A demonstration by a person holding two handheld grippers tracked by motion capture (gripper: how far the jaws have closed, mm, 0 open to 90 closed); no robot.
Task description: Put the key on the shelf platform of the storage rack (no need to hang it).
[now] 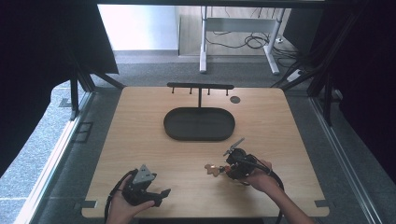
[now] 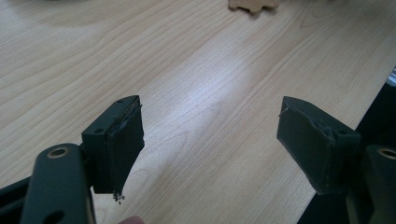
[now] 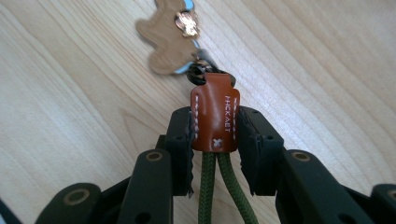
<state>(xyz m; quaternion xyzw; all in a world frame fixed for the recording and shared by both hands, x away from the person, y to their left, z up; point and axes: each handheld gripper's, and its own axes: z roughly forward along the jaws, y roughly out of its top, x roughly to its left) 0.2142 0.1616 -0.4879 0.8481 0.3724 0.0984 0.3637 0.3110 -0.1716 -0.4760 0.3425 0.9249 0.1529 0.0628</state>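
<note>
Low over the table's (image 1: 140,121) near edge, the right gripper (image 3: 215,126) lies nearly level, jaws clamped on the keychain's brown leather tab (image 3: 215,116). Its wooden charm (image 3: 168,35) rests on the wood. Just beside the near-left edge, the left gripper (image 2: 210,140) gapes wide, holding nothing.

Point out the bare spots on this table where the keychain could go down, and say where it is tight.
Bare wood lies left of the oval tray, between tray and left gripper, and right of the tray toward the table edge. It is tight behind the tray at the hook rack, and around the right gripper, shut on the keychain.
</note>
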